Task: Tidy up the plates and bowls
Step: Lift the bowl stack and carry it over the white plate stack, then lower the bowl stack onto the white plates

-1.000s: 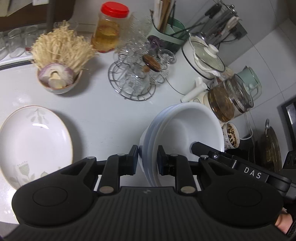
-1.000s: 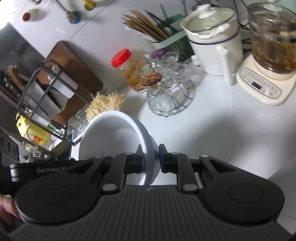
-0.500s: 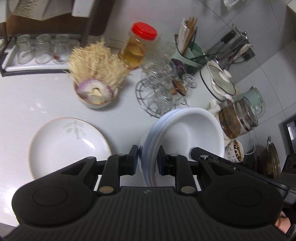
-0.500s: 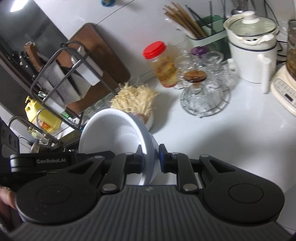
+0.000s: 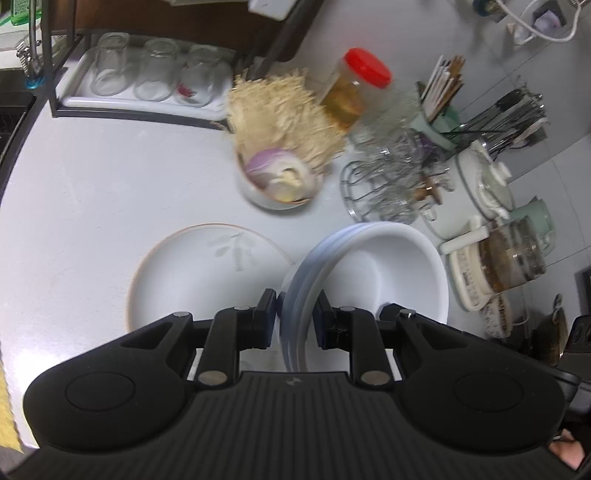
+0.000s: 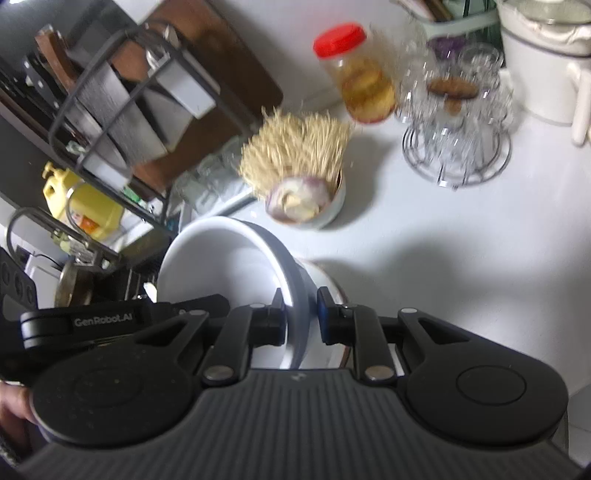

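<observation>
Both grippers pinch the rim of the stack of white bowls (image 5: 388,273): the left gripper (image 5: 294,317) is nearly closed on one side of it, the right gripper (image 6: 301,314) on the opposite side. How many bowls are nested is hard to make out; layered edges show. The floral plate (image 5: 192,273) lies just left of the left gripper, partly under the stack.

I see a white countertop (image 5: 92,206) running under everything here, my landmark. At its far edge a dark metal rack (image 6: 122,110) stands against a brown board (image 6: 221,62). Behind the countertop rises a pale tiled wall (image 5: 406,33). Light glares off the countertop's near left part.
</observation>
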Demonstrator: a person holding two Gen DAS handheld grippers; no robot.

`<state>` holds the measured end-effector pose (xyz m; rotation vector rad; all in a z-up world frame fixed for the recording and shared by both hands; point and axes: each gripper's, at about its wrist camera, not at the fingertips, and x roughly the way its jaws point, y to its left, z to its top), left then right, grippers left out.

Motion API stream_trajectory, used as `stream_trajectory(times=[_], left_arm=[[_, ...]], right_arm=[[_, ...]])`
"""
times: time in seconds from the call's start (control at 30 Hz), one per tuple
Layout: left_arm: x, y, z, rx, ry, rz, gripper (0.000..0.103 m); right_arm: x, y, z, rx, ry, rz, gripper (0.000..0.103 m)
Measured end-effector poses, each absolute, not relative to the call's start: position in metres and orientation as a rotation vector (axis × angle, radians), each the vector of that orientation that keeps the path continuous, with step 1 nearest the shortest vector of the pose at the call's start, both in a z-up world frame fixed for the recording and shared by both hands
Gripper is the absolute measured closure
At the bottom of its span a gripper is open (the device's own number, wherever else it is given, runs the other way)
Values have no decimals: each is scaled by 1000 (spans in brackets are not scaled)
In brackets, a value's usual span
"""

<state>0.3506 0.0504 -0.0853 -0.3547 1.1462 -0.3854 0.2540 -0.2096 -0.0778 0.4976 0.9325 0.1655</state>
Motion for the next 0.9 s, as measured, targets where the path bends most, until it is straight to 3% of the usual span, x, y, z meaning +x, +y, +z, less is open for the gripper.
stream_trajectory(times=[0.43, 0.9], left_arm=[[363, 75, -153, -307, 1235, -336, 78], [365, 86, -171, -362, 1252, -320, 78]], right_arm=[[277, -166, -135, 448, 1062, 110, 83], [281, -155, -153, 414, 1081, 100, 84]])
